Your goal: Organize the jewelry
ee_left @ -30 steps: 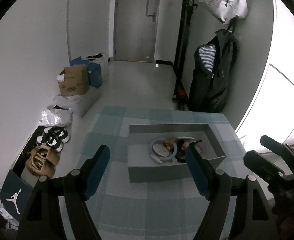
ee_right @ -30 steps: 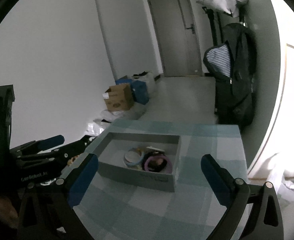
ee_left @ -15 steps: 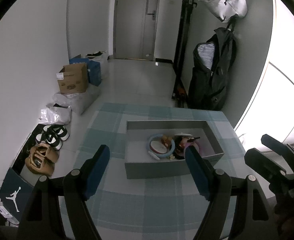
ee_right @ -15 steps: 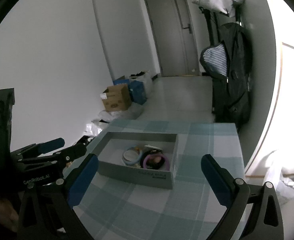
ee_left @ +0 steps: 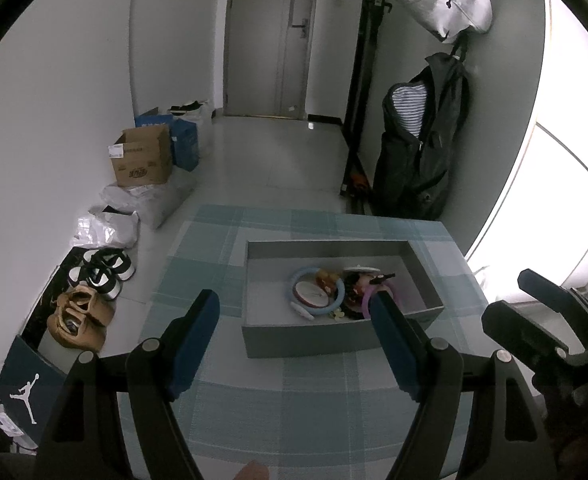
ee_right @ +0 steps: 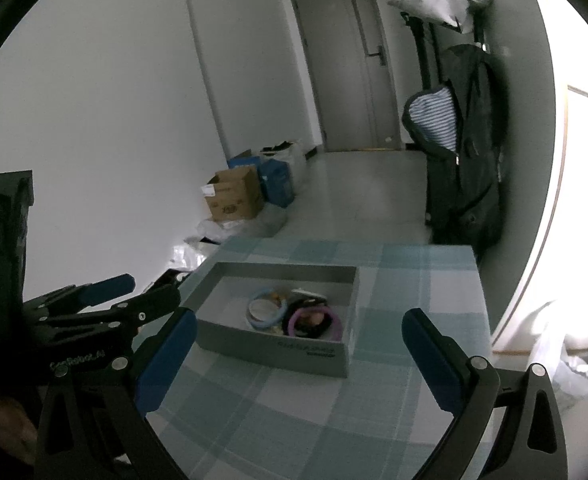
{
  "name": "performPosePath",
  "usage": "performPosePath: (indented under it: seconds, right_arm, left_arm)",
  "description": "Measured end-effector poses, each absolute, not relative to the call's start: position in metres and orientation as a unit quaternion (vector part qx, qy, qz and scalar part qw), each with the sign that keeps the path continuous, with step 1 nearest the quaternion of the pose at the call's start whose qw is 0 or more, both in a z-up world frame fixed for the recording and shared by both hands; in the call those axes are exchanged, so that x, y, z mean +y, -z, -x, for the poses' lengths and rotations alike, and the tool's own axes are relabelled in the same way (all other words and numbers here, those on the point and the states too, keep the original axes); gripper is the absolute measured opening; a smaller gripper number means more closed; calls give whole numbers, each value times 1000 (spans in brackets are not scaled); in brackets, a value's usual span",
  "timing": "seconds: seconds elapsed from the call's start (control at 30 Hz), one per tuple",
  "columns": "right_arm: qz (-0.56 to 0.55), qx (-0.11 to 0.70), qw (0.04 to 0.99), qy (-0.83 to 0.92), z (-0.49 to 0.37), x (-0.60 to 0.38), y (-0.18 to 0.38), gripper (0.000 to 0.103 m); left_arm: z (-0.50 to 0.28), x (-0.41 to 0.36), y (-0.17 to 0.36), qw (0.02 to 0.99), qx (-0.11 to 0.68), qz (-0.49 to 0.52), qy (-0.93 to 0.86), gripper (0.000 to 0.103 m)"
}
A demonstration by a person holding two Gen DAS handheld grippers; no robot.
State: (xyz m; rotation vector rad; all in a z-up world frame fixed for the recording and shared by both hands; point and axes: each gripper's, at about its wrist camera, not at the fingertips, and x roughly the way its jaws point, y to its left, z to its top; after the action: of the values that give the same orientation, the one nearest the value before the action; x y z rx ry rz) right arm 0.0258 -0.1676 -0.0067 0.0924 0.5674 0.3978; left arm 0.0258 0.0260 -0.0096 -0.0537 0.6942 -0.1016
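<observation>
Overall, little has changed since a second ago. Left tool (ee_left: 295, 334) hangs over the desk (ee_left: 294, 412), jaws spread wide, nothing between them; same spread as in the earlier frames. Right tool (ee_right: 297, 344) likewise released, blue pads far apart and empty, poised above the checked cloth. Each tool shows at the edge of the other's view: the right one at the right side of the left view, the left one at the left side of the right view.

The box (ee_left: 305, 342), grey and open-topped, sits on the desk ahead of both tools, touched by neither. In the left view it sits slightly lower and nearer than a second ago, with more of the desk's far edge showing beyond it; a small drift in framing, mostly done by half a second ago. The right view shows a matching slight shift.

Jewelry lies bunched in the right half of the box: a pale blue ring (ee_left: 317, 291) around a white disc, a purple ring (ee_right: 315, 319) beside it, dark bands and small yellowish bits between them, too small to tell apart. Same arrangement as earlier. The left half of the box floor is bare.

Shoes (ee_left: 82, 316) and a carton (ee_left: 144, 158) on the floor along the left wall, a dark coat (ee_left: 421, 140) hanging at the right.
</observation>
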Motion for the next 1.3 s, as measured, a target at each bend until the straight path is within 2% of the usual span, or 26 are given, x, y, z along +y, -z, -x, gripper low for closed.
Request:
performPosePath:
  seconds: [1.3]
  right_arm:
    - [-46, 279, 939, -195, -25, -168, 7, 103]
  left_arm:
    - [-26, 33, 9, 939, 340, 24, 47, 74]
